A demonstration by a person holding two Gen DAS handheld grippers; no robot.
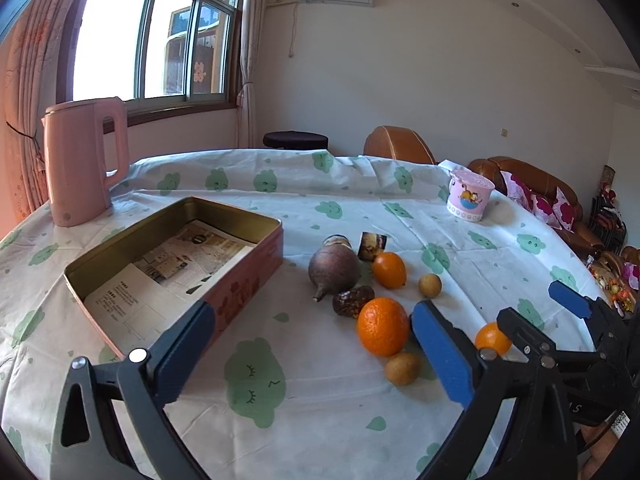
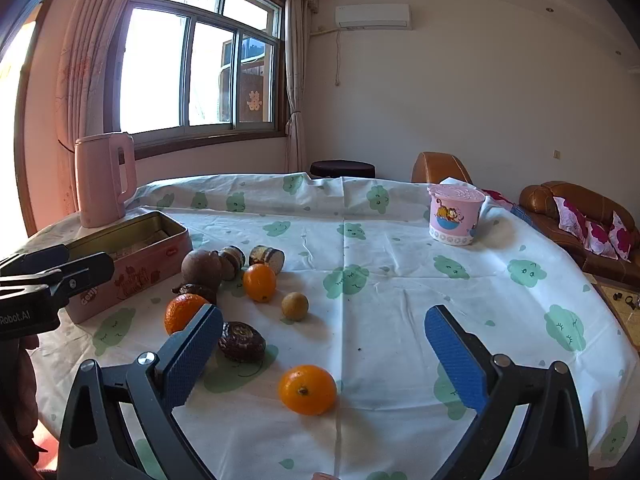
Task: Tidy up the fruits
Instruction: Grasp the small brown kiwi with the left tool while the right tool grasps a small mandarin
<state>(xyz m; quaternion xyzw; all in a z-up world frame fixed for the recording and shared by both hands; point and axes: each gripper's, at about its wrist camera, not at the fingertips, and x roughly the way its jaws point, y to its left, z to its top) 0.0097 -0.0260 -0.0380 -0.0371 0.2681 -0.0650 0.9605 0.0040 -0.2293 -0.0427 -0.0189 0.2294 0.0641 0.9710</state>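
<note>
Blue pads of the left gripper (image 1: 312,356) fill the bottom of the left wrist view, spread wide with nothing between them; the big orange (image 1: 383,326) sits just past the gap, near the right pad. In the right wrist view the right gripper (image 2: 324,354) is also wide open and grasps nothing, and one orange (image 2: 307,389) lies on the cloth between its pads, touching neither. I count four oranges in all: that one, the big one, a smaller orange (image 1: 389,270) behind it, and one partly hidden behind the left gripper's right finger (image 1: 493,338). Two small round brown fruits (image 1: 430,285) lie near them, one at the middle and one lower down (image 1: 403,368). A dark purple root-like fruit (image 1: 334,270) lies with its thin tip pointing to the lower left of the frame. A few dark brown lumps (image 2: 241,341) lie among the fruit. The pink tin box (image 1: 248,272) sits at the left, open, with its long side running from lower left to upper right and paper inside. A pink kettle (image 1: 82,164) stands behind it, and a pink cup (image 1: 469,196) stands at the upper right on the table (image 1: 340,420).
</note>
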